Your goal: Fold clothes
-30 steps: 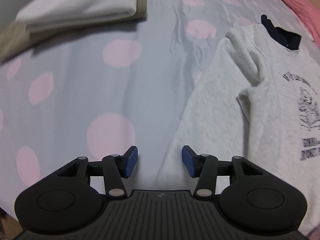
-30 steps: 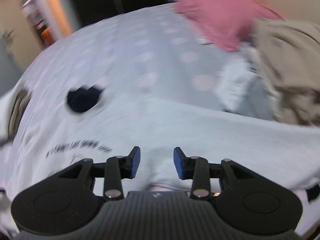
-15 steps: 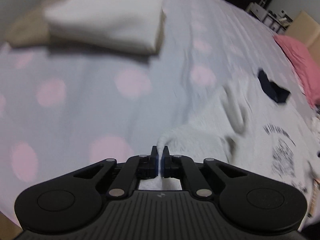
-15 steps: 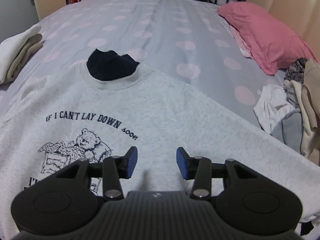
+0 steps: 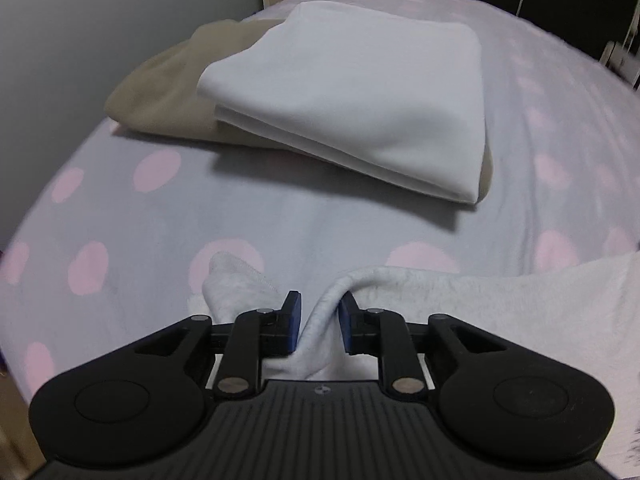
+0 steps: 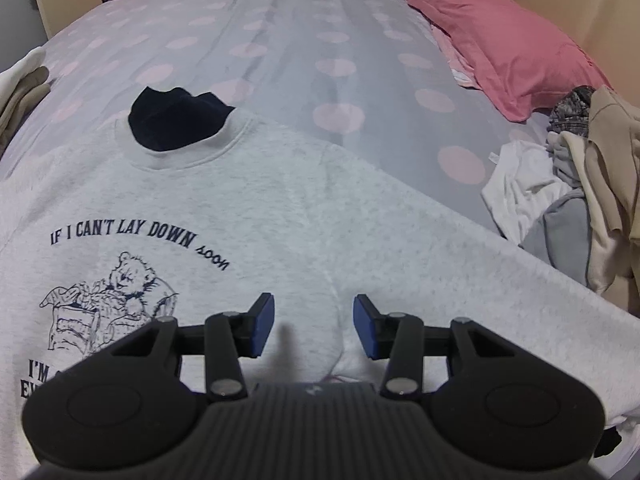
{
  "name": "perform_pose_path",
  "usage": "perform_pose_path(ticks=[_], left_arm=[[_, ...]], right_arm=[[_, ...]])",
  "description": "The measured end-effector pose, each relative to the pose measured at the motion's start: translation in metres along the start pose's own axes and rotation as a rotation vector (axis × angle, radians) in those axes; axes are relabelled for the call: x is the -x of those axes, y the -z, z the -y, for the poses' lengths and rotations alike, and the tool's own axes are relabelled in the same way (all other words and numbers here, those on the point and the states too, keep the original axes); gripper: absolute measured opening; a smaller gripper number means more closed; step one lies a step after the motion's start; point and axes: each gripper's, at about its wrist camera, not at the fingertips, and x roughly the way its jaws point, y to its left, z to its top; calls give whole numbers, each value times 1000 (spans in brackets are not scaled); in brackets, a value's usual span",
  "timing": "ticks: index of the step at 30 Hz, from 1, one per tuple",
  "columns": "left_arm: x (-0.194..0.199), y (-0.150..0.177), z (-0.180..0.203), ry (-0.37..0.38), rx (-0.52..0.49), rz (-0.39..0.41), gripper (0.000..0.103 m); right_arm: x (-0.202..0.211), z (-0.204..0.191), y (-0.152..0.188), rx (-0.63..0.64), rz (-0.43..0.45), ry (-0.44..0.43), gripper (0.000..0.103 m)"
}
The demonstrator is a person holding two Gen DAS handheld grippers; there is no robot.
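Soft, limp sweatshirt (image 6: 248, 216) sleeve fleece is bunched between the parted left gripper (image 5: 319, 322); the right gripper (image 6: 314, 330) is held apart above it.

A light grey sweatshirt (image 6: 248, 216) with a navy bear print lies face-up, spread flat on the bed.

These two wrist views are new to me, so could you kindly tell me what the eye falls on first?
In the right wrist view, the grey sweatshirt with its bear print lies spread across the polka-dot bed, under the open right gripper. A pink pillow sits at the far right. In the left wrist view, a folded white garment rests on a beige one, and the sweatshirt's sleeve runs between the fingers of the left gripper.
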Motion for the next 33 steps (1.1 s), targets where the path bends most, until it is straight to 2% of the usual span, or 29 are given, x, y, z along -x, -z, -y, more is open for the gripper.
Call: perform_pose_path(ticks=[2, 3, 5, 8, 11, 16, 19, 28, 30, 33], left_arm=[[7, 0, 10, -18, -46, 25, 28], [13, 0, 17, 0, -73, 47, 35], [25, -2, 37, 74, -133, 82, 41], [30, -8, 71, 201, -233, 107, 42], [20, -15, 110, 313, -326, 91, 47], [-22, -19, 178, 398, -455, 40, 47], [-42, -19, 199, 432, -474, 29, 47], [-79, -10, 228, 506, -475, 38, 47], [-87, -7, 235, 522, -475, 40, 52], [-96, -4, 243, 540, -473, 45, 51]], right_arm=[[0, 5, -2, -3, 3, -16, 47], [0, 8, -4, -3, 4, -31, 47], [-2, 13, -13, 2, 10, -63, 47], [-9, 19, -30, 36, 25, -98, 47], [-28, 25, -49, 77, 29, -100, 47], [-70, 38, -74, 87, 19, -100, 48], [-96, 46, -86, 71, 14, -109, 54], [-161, 45, -125, 98, 25, -169, 54], [-173, 42, -127, 100, 11, -184, 54], [-181, 37, -125, 91, 15, -198, 53]])
